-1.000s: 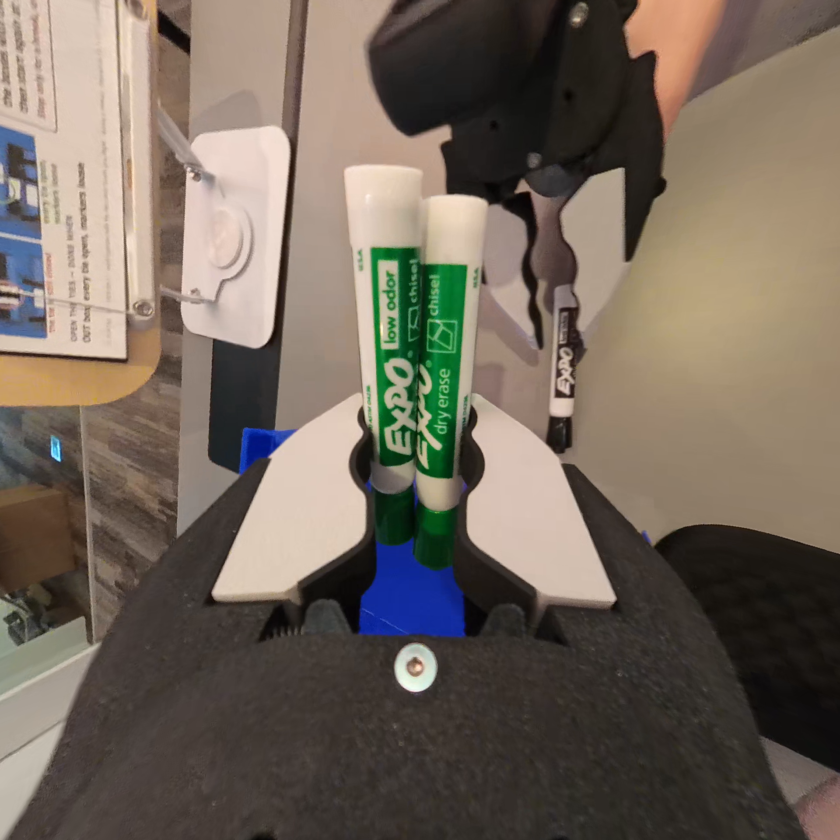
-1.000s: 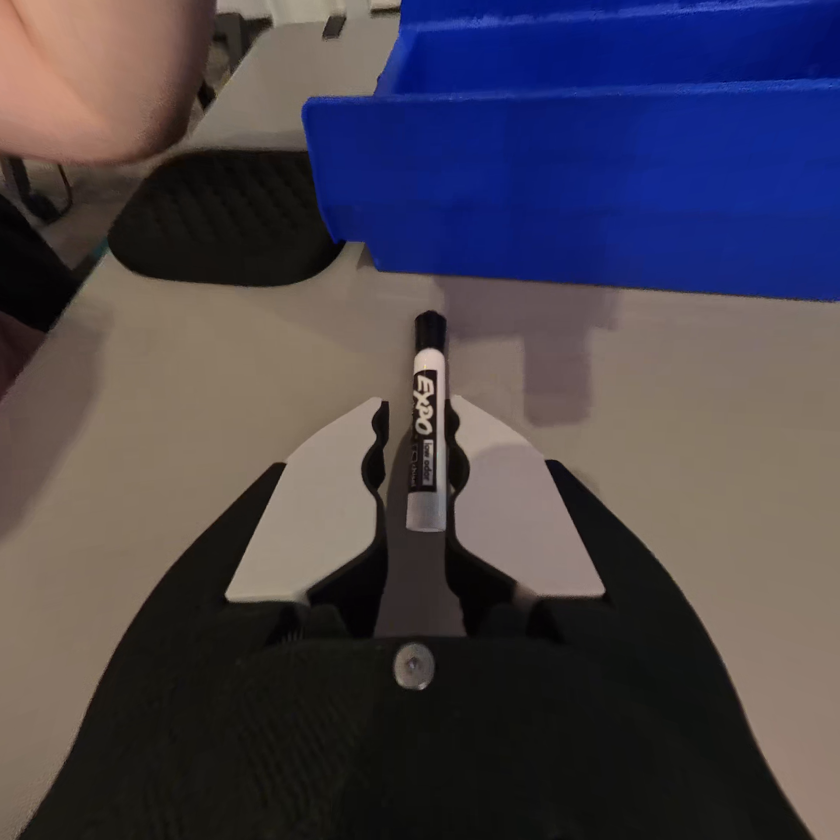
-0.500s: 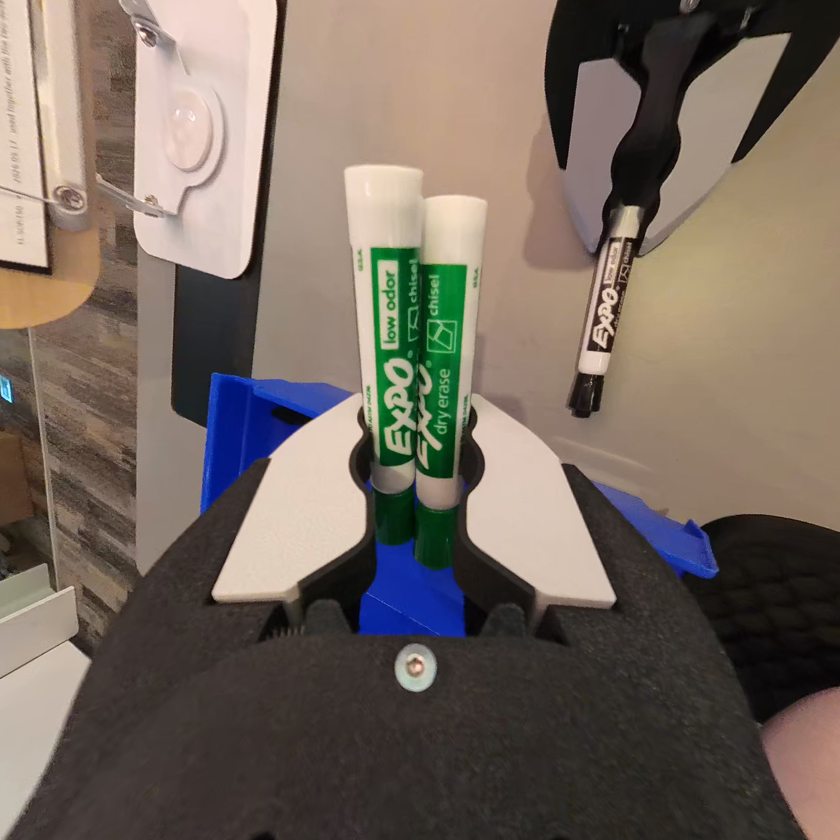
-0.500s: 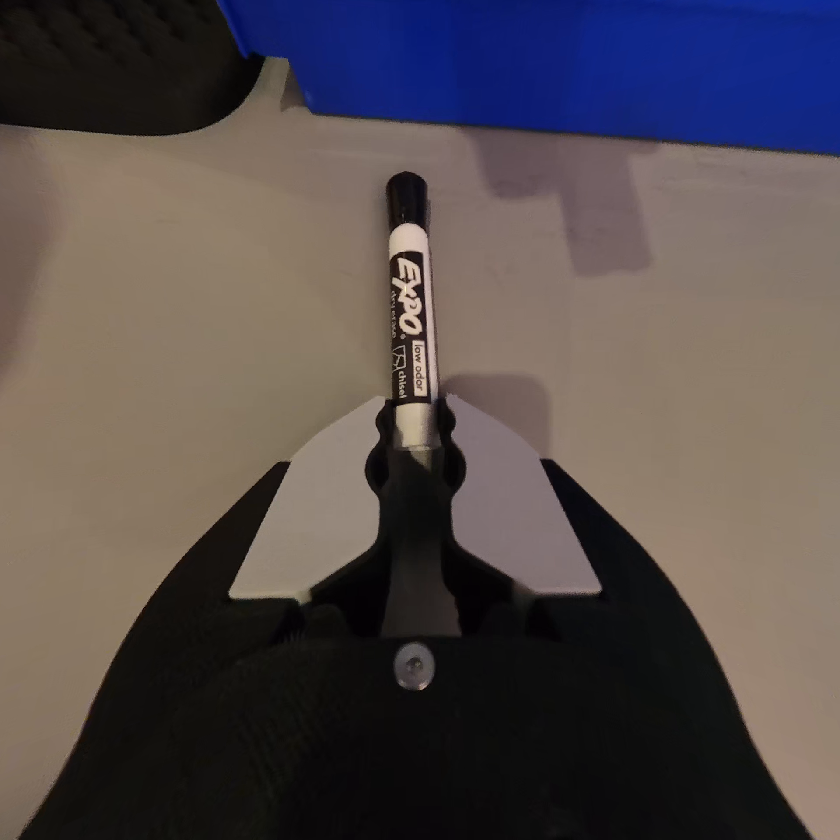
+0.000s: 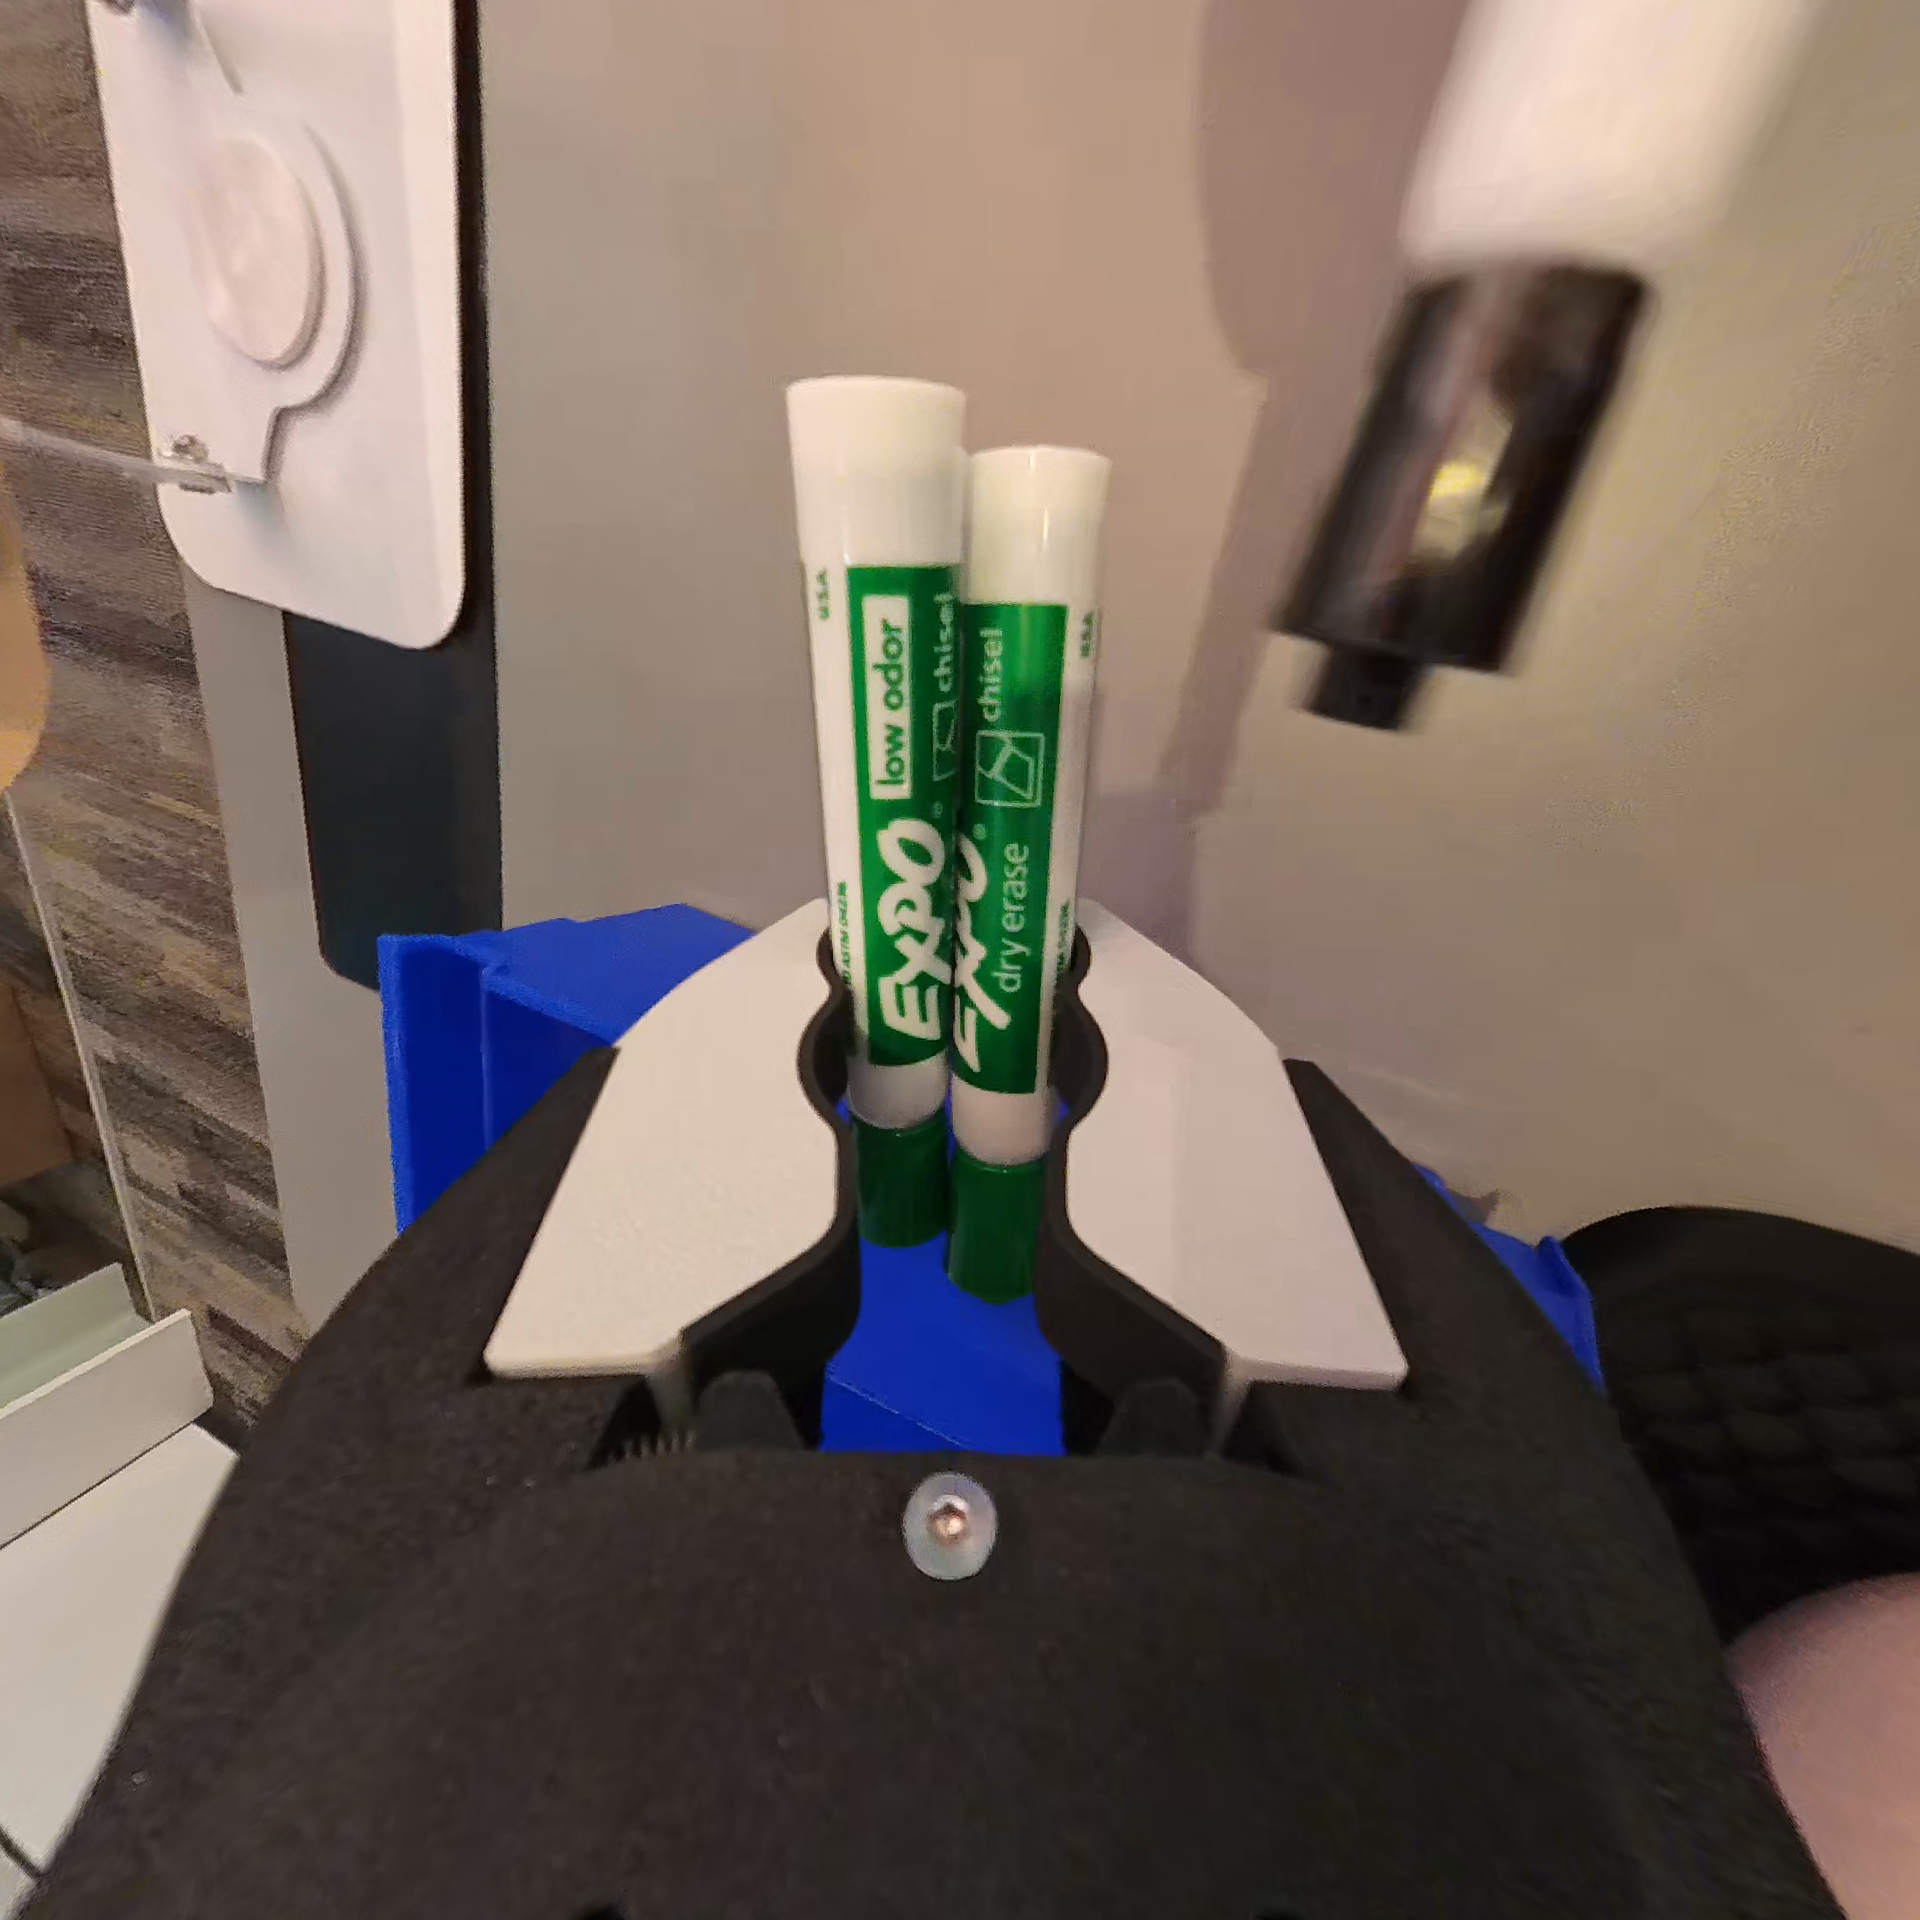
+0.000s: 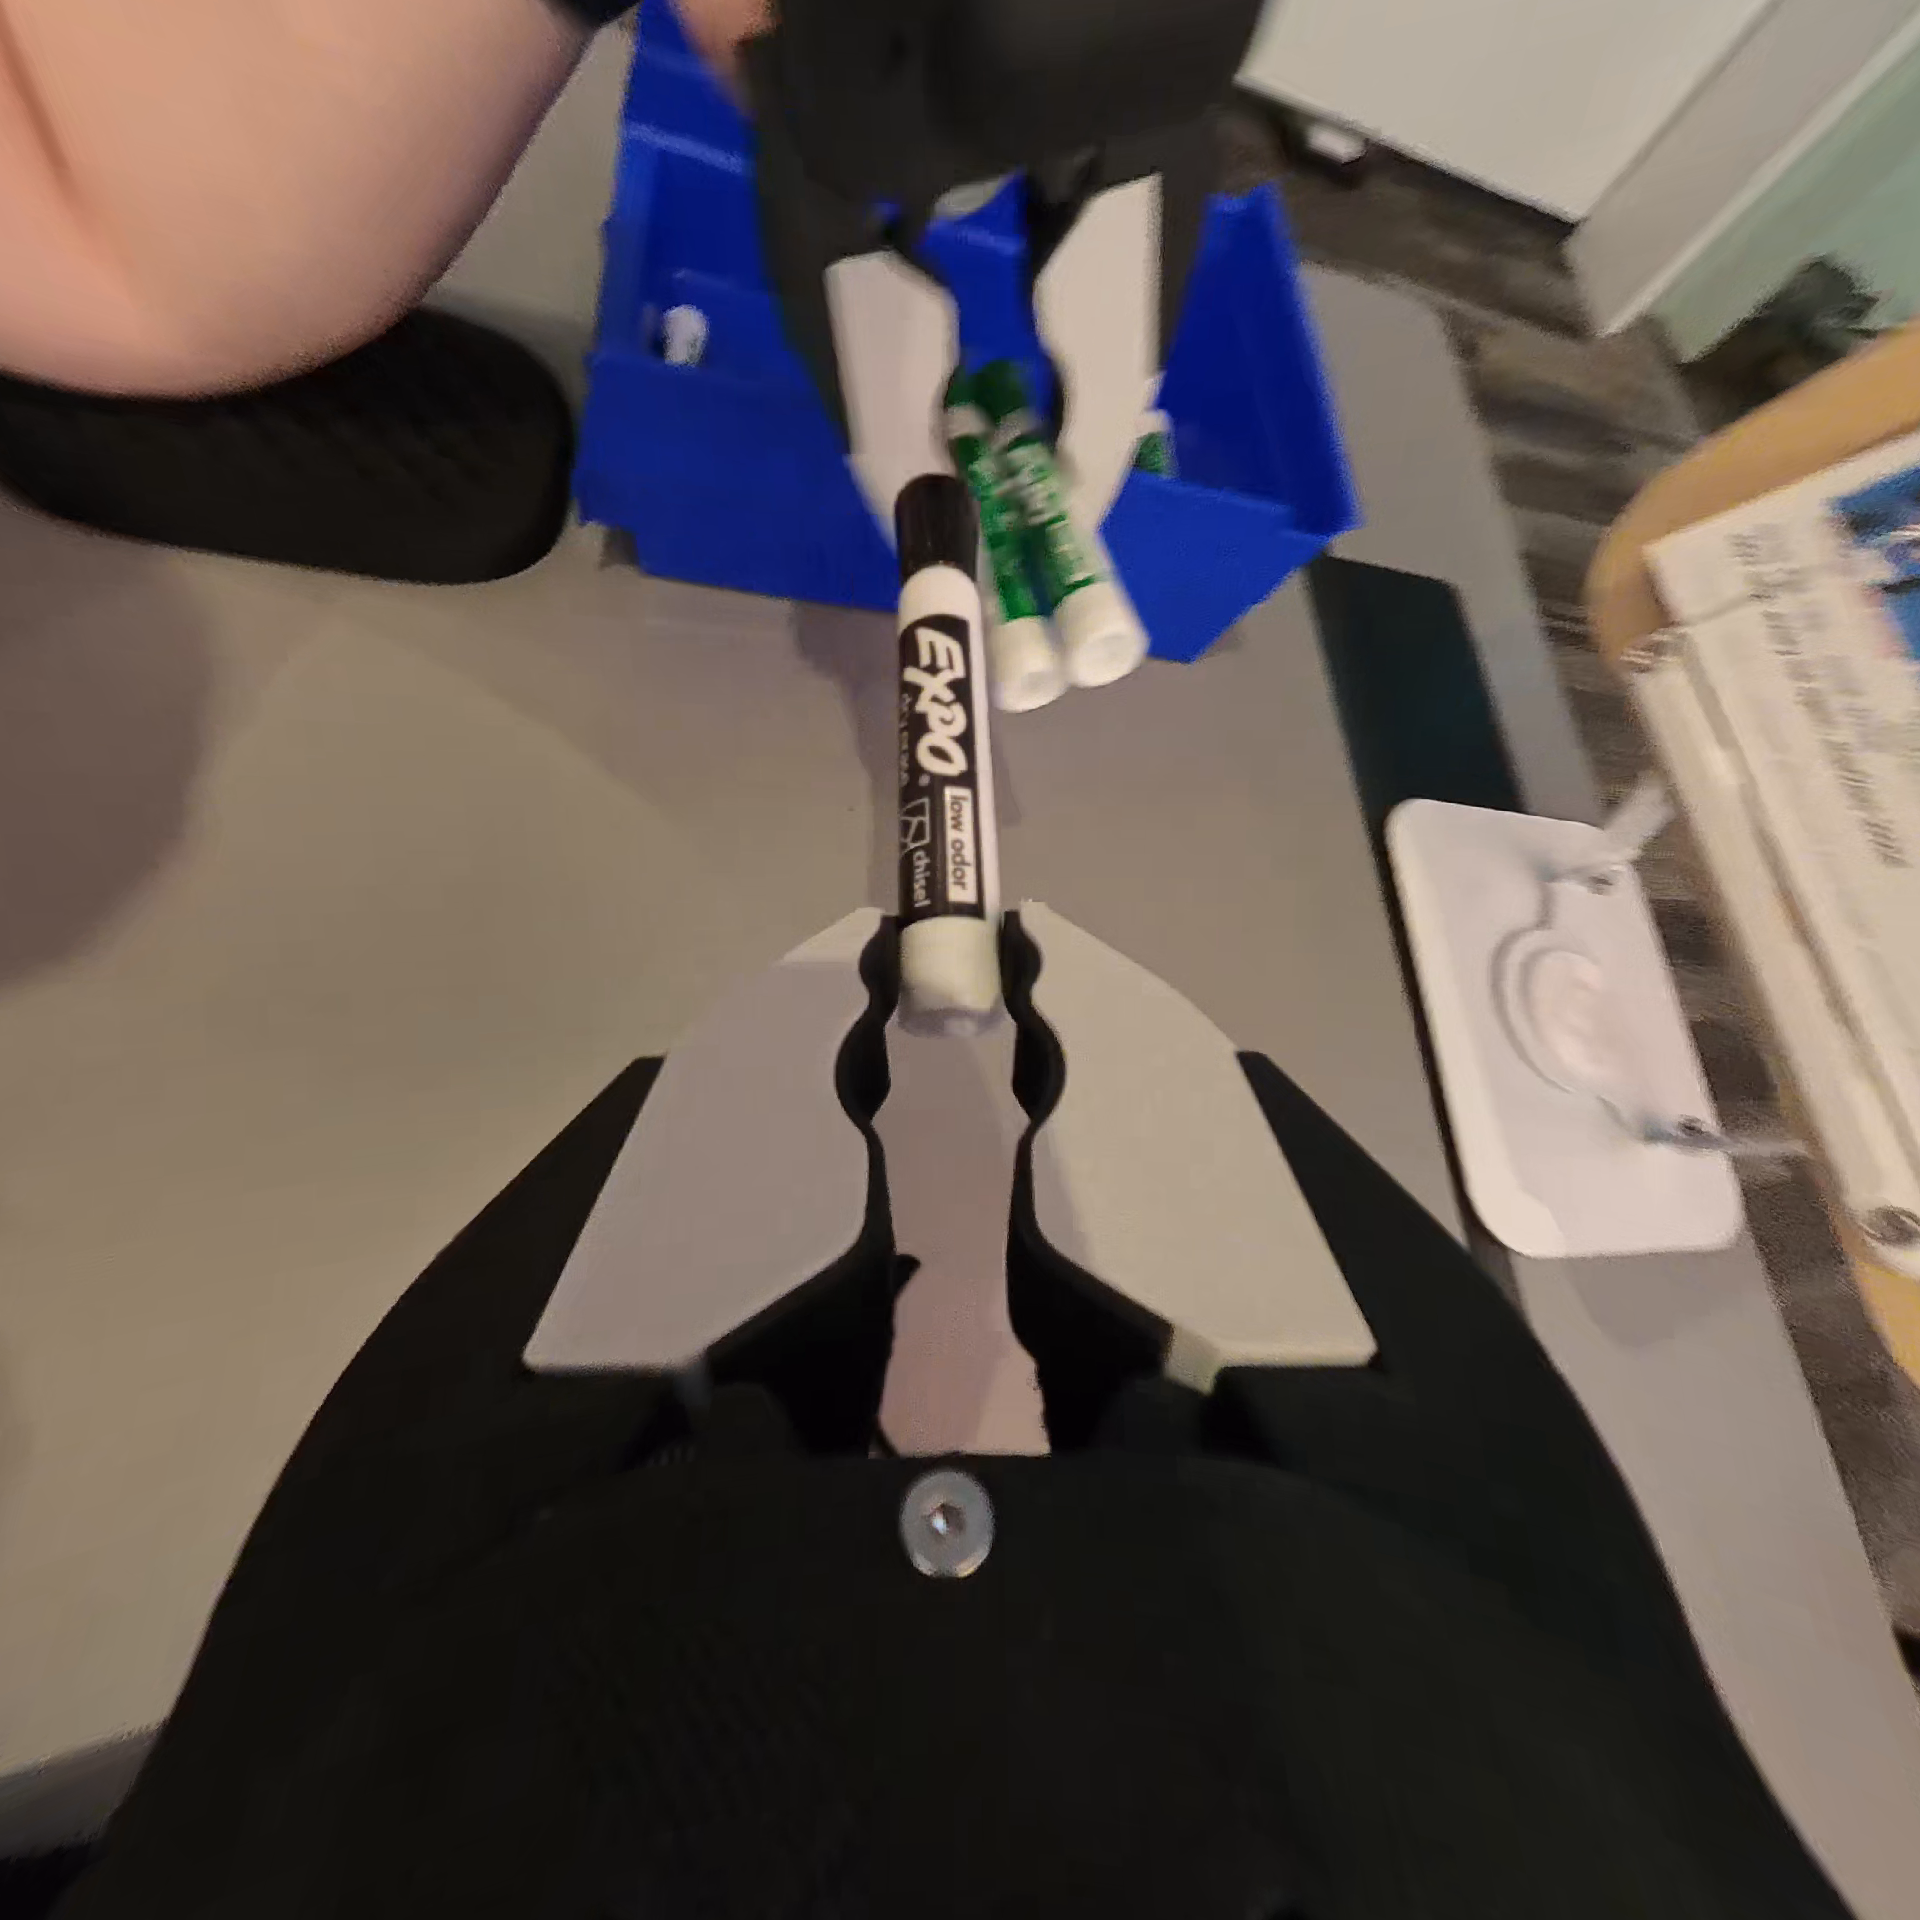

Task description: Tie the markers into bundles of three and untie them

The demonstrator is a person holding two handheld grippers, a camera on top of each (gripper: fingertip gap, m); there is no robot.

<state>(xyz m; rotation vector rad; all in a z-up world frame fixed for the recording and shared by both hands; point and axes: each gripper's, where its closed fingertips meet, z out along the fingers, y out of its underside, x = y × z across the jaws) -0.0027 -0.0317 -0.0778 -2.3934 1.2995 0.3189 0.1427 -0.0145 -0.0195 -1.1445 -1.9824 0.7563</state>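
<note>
My left gripper [image 5: 951, 961] is shut on two green markers [image 5: 940, 769], side by side, white ends pointing away from the camera. My right gripper [image 6: 943, 925] is shut on the white end of a black marker [image 6: 940, 727], held above the grey table with its black cap pointing at the green markers [image 6: 1039, 561]. In the right wrist view the left gripper [image 6: 997, 416] faces me over the blue bin, and the black cap is just left of the green pair. In the left wrist view the black marker [image 5: 1444, 488] is a blurred dark shape at upper right.
A blue bin [image 6: 727, 488] stands on the grey table [image 6: 416, 935] behind the markers, also in the left wrist view [image 5: 499, 1039]. A white plastic holder [image 6: 1548, 1029] and a wooden board with papers [image 6: 1766, 644] lie to the right. A black pad [image 6: 281, 457] and a person's arm [image 6: 239, 177] are at left. The tips of one gripper are about 15 cm away from the tips of the other.
My right gripper has lifted the black marker off the table and swung it up towards the green markers. The left gripper has kept its hold and moved little.
</note>
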